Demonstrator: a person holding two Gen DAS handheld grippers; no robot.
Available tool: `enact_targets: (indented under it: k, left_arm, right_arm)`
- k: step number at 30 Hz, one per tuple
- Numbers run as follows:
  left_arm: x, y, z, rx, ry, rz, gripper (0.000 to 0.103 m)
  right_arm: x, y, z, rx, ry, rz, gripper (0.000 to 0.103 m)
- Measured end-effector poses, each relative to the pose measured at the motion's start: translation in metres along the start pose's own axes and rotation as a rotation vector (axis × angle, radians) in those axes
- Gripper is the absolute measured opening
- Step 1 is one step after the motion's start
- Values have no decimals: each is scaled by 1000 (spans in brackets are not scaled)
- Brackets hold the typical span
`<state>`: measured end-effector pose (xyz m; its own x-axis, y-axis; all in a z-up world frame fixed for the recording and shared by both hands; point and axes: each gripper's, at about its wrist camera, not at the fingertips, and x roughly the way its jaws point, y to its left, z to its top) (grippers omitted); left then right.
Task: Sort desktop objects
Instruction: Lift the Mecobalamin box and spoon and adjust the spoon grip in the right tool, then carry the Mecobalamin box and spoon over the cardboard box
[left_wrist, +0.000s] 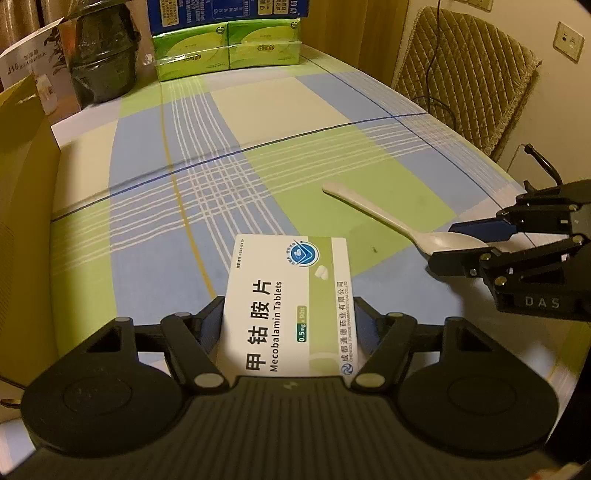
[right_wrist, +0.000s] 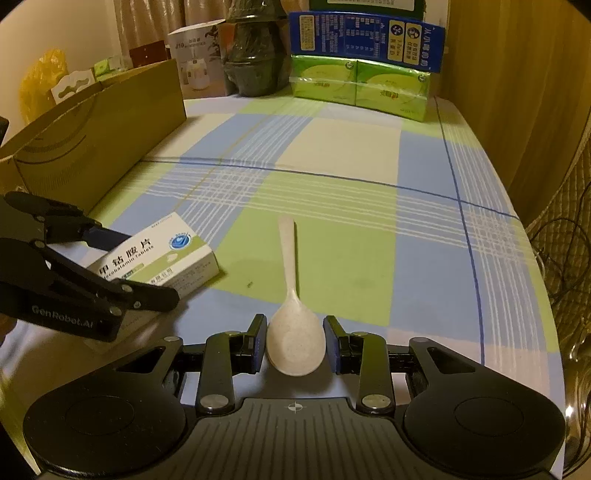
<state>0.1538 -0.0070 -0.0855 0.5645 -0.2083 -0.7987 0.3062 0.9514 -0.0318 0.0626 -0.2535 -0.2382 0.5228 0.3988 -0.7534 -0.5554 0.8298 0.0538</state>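
A white and green Mecobalamin tablet box (left_wrist: 288, 306) lies on the checked tablecloth between the fingers of my left gripper (left_wrist: 288, 314), which touch both its sides. It also shows in the right wrist view (right_wrist: 162, 258), resting on the cloth. A beige plastic spoon (right_wrist: 293, 317) lies on the cloth with its bowl between the fingers of my right gripper (right_wrist: 295, 343). The left pad touches the bowl and a small gap shows at the right pad. The spoon also shows in the left wrist view (left_wrist: 391, 221), its handle pointing away.
An open cardboard box (right_wrist: 96, 136) stands along the left side. Green tissue packs (right_wrist: 358, 88), a blue carton (right_wrist: 365, 40) and a dark wrapped pot (right_wrist: 255, 62) stand at the far end. A padded chair (left_wrist: 465, 74) and cables are to the right of the table edge.
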Motion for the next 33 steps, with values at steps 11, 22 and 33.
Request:
enact_targets:
  k: [11, 22, 33]
  left_arm:
    - [-5, -6, 1, -18, -32, -16, 66]
    - [-26, 3, 7, -86, -64, -26, 66]
    - [-103, -1, 15, -123, -140, 17, 66]
  right_arm:
    - [-14, -1, 3, 53, -70, -16, 30]
    - [-47, 16, -4, 169, -105, -56, 30]
    - [-106, 63, 19, 158, -186, -22, 30]
